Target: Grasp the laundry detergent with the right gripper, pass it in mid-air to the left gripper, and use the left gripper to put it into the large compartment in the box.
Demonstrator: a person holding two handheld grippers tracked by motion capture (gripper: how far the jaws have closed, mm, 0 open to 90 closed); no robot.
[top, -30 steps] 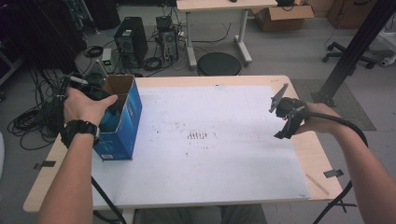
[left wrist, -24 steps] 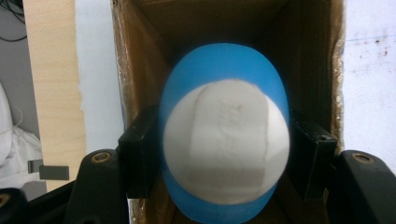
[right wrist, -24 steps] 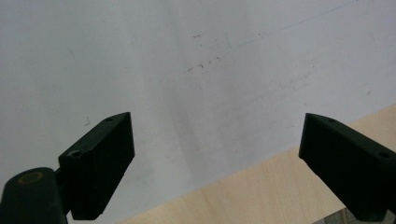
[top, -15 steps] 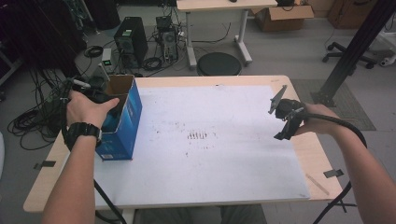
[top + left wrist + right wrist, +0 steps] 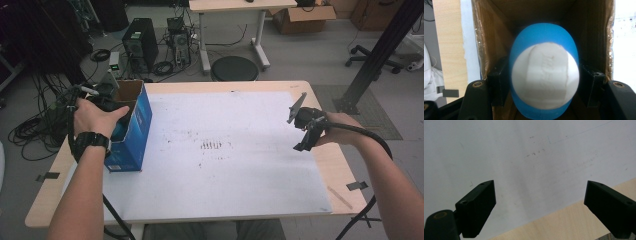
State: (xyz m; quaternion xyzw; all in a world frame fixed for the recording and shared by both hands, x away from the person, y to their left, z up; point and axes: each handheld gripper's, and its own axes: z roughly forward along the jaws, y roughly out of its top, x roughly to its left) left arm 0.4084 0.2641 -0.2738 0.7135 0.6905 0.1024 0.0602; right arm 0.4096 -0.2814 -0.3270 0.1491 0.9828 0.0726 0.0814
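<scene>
Gripping blue-white egg-shaped object point(image 5: 545, 77) in left gripper point(image 5: 544, 85), long axis running 12-to-6, inside open blue box point(image 5: 131, 127); right gripper point(image 5: 541, 205) idling released, well apart at 3 o'clock.

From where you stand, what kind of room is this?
Probably a lab or workshop: computer towers and tangled cables sit on the floor, cardboard boxes lie about, and a worktable carries a white sheet.

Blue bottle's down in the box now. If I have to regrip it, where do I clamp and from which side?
Clamp the blue bottle across its rounded sides, as the left gripper does now, entering straight through the blue box's open top. The cardboard walls close off other approaches, and its white cap faces the opening.
</scene>
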